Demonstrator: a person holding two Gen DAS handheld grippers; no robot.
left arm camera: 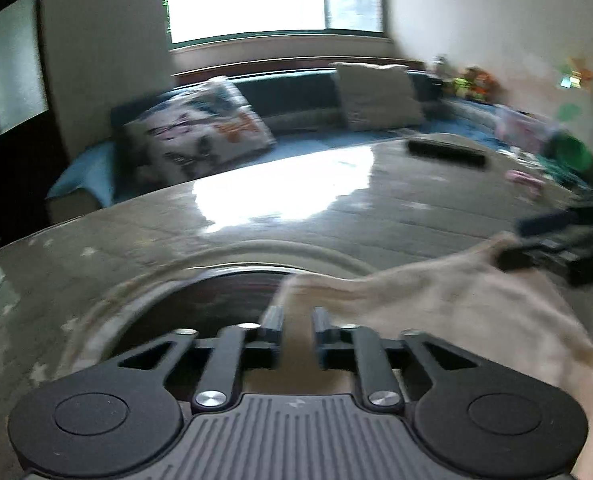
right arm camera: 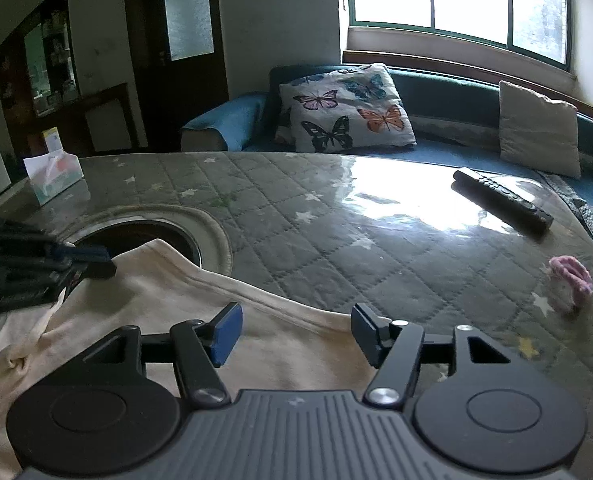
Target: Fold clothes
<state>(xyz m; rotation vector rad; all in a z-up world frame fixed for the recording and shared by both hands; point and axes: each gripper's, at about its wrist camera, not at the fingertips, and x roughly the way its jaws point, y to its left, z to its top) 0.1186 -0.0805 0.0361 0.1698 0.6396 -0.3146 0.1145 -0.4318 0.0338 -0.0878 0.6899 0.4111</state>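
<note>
A cream garment (right arm camera: pixel 176 320) lies rumpled on the near part of the quilted table (right arm camera: pixel 336 216), partly over a round hole (right arm camera: pixel 152 236) in the cover. My right gripper (right arm camera: pixel 296 332) is open wide above the garment's hemmed edge, its pads clear of the cloth. My left gripper (left arm camera: pixel 298 320) holds its fingers a little apart with a strip of the cream garment (left arm camera: pixel 436 312) showing in the gap; the picture is blurred and I see no pinch. In the right wrist view the left gripper (right arm camera: pixel 96 262) sits at the garment's far left corner. The right gripper (left arm camera: pixel 516 242) shows at the garment's right corner.
A black remote (right arm camera: pixel 500 200) lies at the far right of the table, a small pink item (right arm camera: pixel 572 280) nearer on the right, and a tissue box (right arm camera: pixel 52 176) at the far left. Behind the table stands a blue sofa (right arm camera: pixel 456 148) with a butterfly pillow (right arm camera: pixel 348 108).
</note>
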